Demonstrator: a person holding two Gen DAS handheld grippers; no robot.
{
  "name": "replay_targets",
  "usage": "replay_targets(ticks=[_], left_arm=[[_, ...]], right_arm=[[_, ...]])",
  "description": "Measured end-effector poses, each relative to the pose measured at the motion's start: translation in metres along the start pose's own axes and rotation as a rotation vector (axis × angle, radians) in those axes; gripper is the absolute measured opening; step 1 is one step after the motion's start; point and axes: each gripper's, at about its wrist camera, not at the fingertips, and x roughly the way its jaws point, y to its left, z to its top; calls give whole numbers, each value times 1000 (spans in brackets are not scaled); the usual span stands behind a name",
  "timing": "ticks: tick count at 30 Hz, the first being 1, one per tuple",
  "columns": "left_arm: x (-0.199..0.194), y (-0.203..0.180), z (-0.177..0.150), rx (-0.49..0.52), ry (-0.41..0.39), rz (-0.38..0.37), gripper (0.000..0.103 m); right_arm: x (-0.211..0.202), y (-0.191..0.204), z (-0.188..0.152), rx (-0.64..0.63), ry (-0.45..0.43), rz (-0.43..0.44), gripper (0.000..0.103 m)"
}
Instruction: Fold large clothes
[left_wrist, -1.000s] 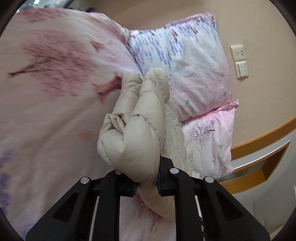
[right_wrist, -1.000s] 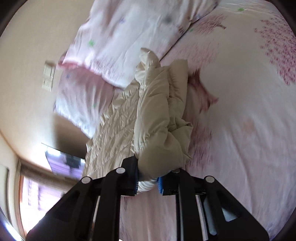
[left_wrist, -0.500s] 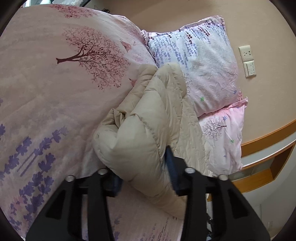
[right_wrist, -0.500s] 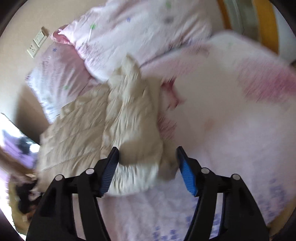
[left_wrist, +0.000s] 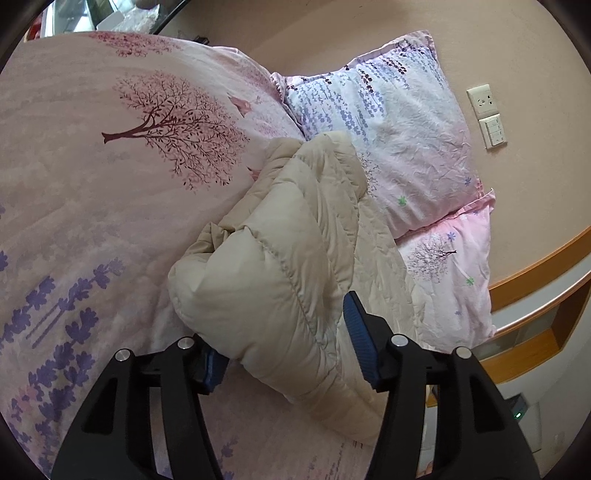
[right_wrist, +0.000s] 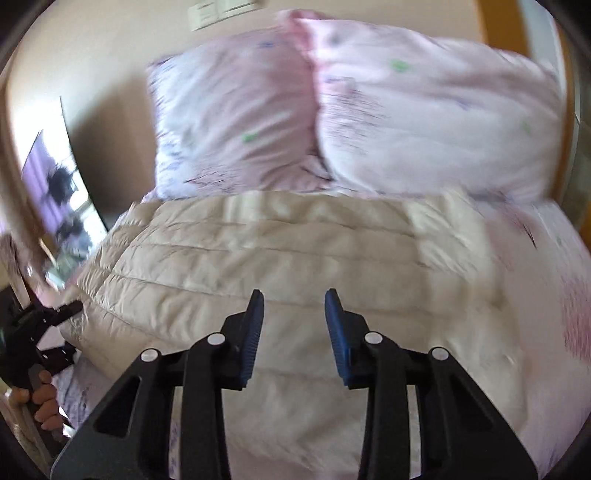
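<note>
A beige quilted puffer jacket (left_wrist: 280, 258) lies folded on the bed in front of the pillows. In the left wrist view my left gripper (left_wrist: 284, 343) is open, its blue-padded jaws apart on either side of a puffy fold of the jacket, not pinching it. In the right wrist view the jacket (right_wrist: 258, 251) spreads flat across the bed, and my right gripper (right_wrist: 293, 332) is open and empty just above it. The left gripper (right_wrist: 44, 321) shows at the jacket's left edge, held by a hand.
The bed has a pink floral duvet (left_wrist: 110, 184). Two pink pillows (left_wrist: 399, 147) (right_wrist: 424, 110) lean on the beige wall behind the jacket. A wall socket and switch (left_wrist: 487, 114) are above them. A wooden headboard shelf (left_wrist: 535, 295) runs at the right.
Both grippers have opened and let go of the jacket. The right gripper has swung round to face the pillows; the jacket now lies flat below it.
</note>
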Motion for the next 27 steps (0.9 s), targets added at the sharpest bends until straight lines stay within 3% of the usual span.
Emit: replay_targets(ticks=[5, 16, 21, 27], left_arm=[[3, -4, -1, 17, -15, 31, 57], [11, -11, -1, 48, -42, 83, 57], [15, -12, -1, 42, -59, 84, 56], [19, -21, 2, 63, -53, 28, 33]], right_arm=[[27, 26, 6, -52, 47, -6, 35], [72, 54, -6, -170, 126, -132, 37], [79, 57, -10, -186, 140, -148, 37], [81, 66, -14, -222, 139, -194, 37]])
